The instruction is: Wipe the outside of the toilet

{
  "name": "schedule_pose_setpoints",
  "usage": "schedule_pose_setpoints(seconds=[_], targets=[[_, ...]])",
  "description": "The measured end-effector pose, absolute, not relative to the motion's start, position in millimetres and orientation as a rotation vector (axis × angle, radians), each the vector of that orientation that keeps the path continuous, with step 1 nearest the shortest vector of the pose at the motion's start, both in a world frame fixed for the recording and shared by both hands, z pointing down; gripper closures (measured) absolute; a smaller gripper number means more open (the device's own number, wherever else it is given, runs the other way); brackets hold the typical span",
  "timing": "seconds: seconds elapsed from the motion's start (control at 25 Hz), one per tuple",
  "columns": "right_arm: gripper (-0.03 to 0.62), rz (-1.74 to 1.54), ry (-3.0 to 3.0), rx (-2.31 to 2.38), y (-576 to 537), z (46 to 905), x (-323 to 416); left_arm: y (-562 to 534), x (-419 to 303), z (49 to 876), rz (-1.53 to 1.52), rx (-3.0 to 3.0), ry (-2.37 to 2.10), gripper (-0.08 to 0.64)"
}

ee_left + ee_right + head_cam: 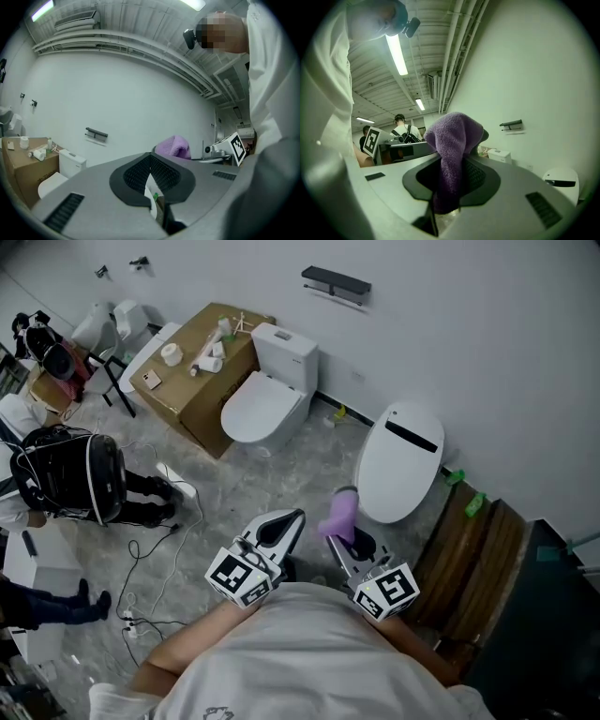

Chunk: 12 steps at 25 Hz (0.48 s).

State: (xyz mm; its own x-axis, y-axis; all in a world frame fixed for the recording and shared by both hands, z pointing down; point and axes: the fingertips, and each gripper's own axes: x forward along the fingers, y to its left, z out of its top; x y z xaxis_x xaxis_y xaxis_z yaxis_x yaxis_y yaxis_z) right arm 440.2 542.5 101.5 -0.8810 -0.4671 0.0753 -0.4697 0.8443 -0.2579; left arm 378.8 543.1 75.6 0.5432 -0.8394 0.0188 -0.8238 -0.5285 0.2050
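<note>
Two white toilets stand against the wall: one with a tank [272, 390] and, nearer me, an oval one with its lid shut [398, 460]. My right gripper [339, 531] is shut on a purple cloth [339, 514], held in the air just left of the oval toilet without touching it. In the right gripper view the cloth [452, 138] bulges up out of the right gripper [453, 164], and the oval toilet [560, 178] shows low at the right. My left gripper [284, 524] hangs beside it, shut and empty. Its own view shows the left gripper [150, 158], the cloth [173, 146] and the tank toilet [63, 171].
A cardboard box [202, 367] with paper rolls on it stands left of the tank toilet. A black backpack [70, 474] and cables [150, 568] lie on the floor at left. A wooden seat [469, 554] is at right. A black shelf [336, 282] hangs on the wall.
</note>
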Motion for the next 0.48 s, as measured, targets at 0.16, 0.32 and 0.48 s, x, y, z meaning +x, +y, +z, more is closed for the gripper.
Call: schedule_pose_setpoints(seconds=[0.16,0.32,0.48], targets=[[0.505,0.431,-2.993,0.769,528.7,105.7,426.7,524.2,366.2,78.6,-0.146,2.59,-1.408,0.554],[0.505,0.393,-2.971,0.779,499.4,107.9,409.8,490.0,349.0,78.7,-0.183,2.602,-1.376,0.554],[0.505,0.411,-2.931,0.831,459.7,105.7,386.7,446.7,324.8,75.2,-0.22,2.609,-1.339,0.554]])
